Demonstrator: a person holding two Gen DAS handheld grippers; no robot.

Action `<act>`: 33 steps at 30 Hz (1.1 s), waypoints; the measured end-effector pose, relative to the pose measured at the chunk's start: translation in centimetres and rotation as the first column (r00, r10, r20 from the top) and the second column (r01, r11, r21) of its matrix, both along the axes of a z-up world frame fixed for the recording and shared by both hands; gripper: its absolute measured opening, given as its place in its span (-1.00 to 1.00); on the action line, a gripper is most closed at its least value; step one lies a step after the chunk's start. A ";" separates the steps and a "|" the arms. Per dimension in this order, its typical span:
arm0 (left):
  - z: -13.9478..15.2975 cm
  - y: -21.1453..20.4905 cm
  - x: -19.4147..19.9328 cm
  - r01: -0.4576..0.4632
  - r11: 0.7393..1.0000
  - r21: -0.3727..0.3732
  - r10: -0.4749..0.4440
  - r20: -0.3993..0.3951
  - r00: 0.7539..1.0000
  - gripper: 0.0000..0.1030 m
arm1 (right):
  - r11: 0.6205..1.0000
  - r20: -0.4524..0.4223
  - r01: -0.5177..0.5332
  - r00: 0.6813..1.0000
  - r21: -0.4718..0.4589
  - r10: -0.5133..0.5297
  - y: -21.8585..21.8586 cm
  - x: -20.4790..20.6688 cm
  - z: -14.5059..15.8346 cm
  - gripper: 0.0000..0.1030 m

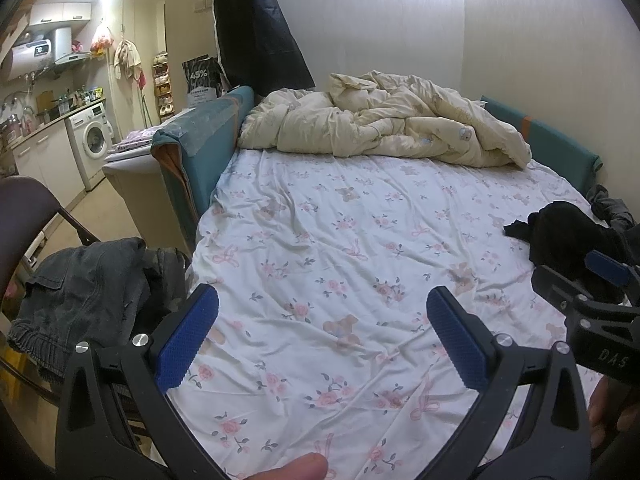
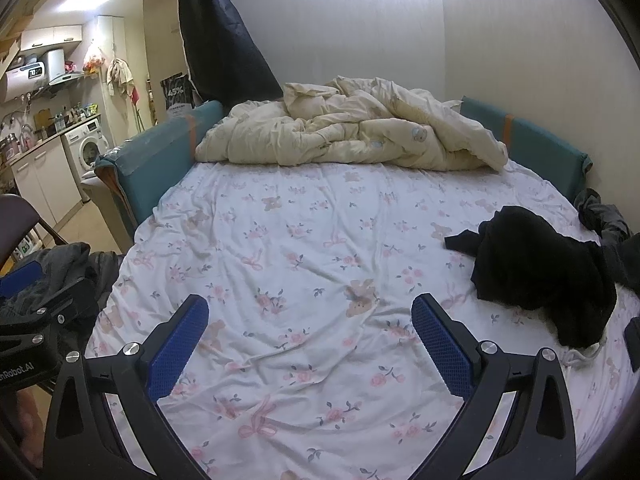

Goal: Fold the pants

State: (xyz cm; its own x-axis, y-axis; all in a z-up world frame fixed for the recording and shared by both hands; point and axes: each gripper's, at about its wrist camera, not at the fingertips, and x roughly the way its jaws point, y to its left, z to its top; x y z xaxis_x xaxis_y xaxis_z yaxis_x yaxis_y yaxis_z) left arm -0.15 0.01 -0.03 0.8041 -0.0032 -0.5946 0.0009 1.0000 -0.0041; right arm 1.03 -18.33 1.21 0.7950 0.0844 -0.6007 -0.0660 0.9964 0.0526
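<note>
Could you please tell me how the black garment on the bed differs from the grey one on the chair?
The black garment is plain, dark and lies bunched on the floral sheet toward the bed's right side. The grey garment is faded, shows seams and a gathered cuff, and drapes over the chair left of the bed. Both are crumpled and unfolded, untouched by either tongs.

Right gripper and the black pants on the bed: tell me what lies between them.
Only bare floral bedsheet. In the right wrist view, the open right gripper hovers over it, and the black pants lie crumpled to its right, with nothing between them.

Grey garment [image 2: 604, 220] cut by edge
</note>
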 end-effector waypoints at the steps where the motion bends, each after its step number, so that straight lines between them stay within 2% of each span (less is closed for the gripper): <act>1: 0.0 0.0 0.0 0.000 1.000 -0.001 0.000 0.000 1.000 1.00 | 1.000 -0.001 0.000 1.000 -0.001 0.000 0.0 0.0 -0.1 1.00; 33: -0.3 0.2 0.2 -0.005 1.000 -0.001 0.005 -0.003 1.000 1.00 | 1.000 -0.004 -0.004 1.000 -0.003 0.004 0.3 0.0 -0.1 1.00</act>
State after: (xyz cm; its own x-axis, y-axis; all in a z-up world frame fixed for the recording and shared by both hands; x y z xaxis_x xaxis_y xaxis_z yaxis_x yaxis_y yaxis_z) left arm 0.05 0.23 -0.29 0.8025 -0.0001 -0.5967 -0.0039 1.0000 -0.0054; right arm 1.00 -18.07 1.11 0.7922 0.0860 -0.6041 -0.0701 0.9963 0.0500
